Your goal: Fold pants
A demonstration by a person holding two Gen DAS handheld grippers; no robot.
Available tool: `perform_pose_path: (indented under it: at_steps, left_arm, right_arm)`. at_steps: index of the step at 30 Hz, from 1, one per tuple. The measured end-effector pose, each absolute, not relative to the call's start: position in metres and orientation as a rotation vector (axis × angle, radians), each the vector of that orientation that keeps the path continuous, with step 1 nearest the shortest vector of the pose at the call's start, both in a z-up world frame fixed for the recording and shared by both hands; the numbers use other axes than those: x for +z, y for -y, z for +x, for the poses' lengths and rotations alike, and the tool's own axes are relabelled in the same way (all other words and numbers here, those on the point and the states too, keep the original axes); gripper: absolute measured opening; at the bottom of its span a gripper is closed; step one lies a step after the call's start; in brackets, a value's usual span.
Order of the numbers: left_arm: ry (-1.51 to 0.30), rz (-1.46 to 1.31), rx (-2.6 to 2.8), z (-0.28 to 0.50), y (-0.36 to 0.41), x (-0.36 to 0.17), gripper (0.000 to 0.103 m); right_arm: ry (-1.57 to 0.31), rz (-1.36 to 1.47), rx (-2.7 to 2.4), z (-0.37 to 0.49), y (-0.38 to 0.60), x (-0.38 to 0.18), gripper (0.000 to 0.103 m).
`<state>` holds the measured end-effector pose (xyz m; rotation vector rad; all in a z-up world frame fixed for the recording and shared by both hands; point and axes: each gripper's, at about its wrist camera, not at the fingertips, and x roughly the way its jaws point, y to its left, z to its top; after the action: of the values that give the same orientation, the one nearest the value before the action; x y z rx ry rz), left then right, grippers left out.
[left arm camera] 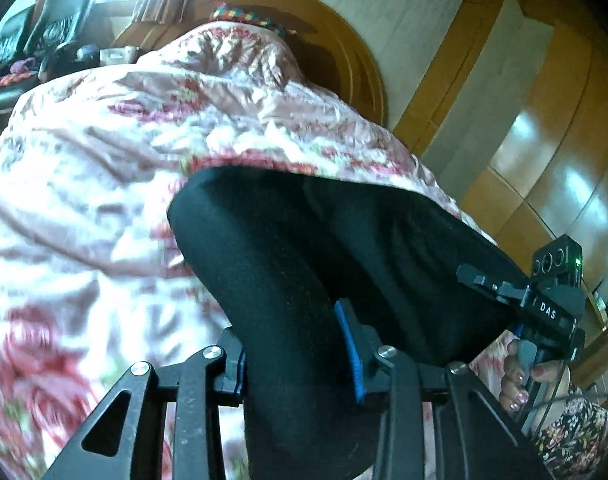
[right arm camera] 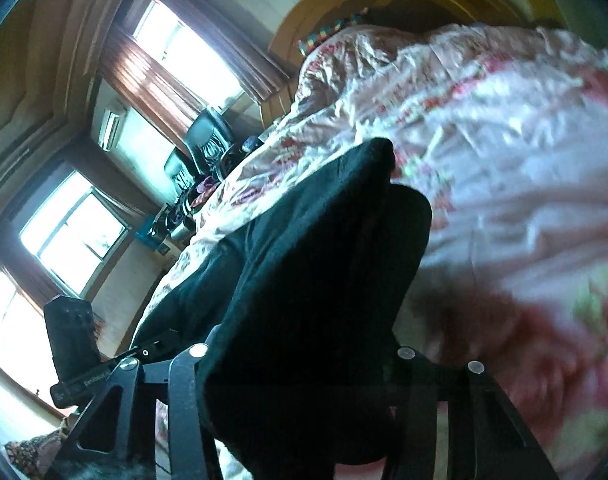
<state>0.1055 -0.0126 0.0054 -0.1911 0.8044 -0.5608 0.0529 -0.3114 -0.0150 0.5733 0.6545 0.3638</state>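
Black pants [left arm camera: 323, 232] hang in a lifted fold over a pink floral bedspread [left arm camera: 104, 160]. My left gripper [left arm camera: 296, 356] is shut on a thick bunch of the pants, with a blue pad [left arm camera: 349, 348] pressed against the cloth. To the right, a hand [left arm camera: 519, 380] holds the right gripper's housing [left arm camera: 551, 304] at the other end of the same fold. In the right wrist view the pants [right arm camera: 323, 240] drape over and between the fingers of my right gripper [right arm camera: 304, 356], which is shut on them; its pads are hidden by cloth. The left gripper's housing [right arm camera: 72, 344] shows at lower left.
A curved wooden headboard [left arm camera: 343, 52] with a colourful woven band [left arm camera: 244, 18] stands at the far end of the bed. Wooden wardrobe doors [left arm camera: 543, 140] line the right side. Black chairs [left arm camera: 56, 24] and a cluttered desk stand under bright windows [right arm camera: 184, 48].
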Motion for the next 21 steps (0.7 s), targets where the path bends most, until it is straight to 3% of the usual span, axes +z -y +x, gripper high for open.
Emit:
perform_pose_path:
  at_steps: [7,14,17,21]
  left_arm:
    - [-0.723,-0.077,-0.525,0.158,0.028,0.02,0.037]
    - [-0.714,-0.013,-0.469,0.19,0.036,-0.01,0.038]
    - [-0.742,0.02,-0.446,0.2,0.04,-0.031,0.045]
    - [-0.729,0.087,-0.404,0.194,0.046,-0.048,0.065]
  right_arm:
    - [-0.607,0.546,0.349,0.113,0.315,-0.001,0.049]
    - [-0.617,0.547,0.305,0.155,0.318,-0.022,0.049]
    - [-0.659,0.557,0.242,0.167,0.325,-0.045,0.053]
    - [-0.711,0.567,0.198,0.169,0.334,-0.074,0.065]
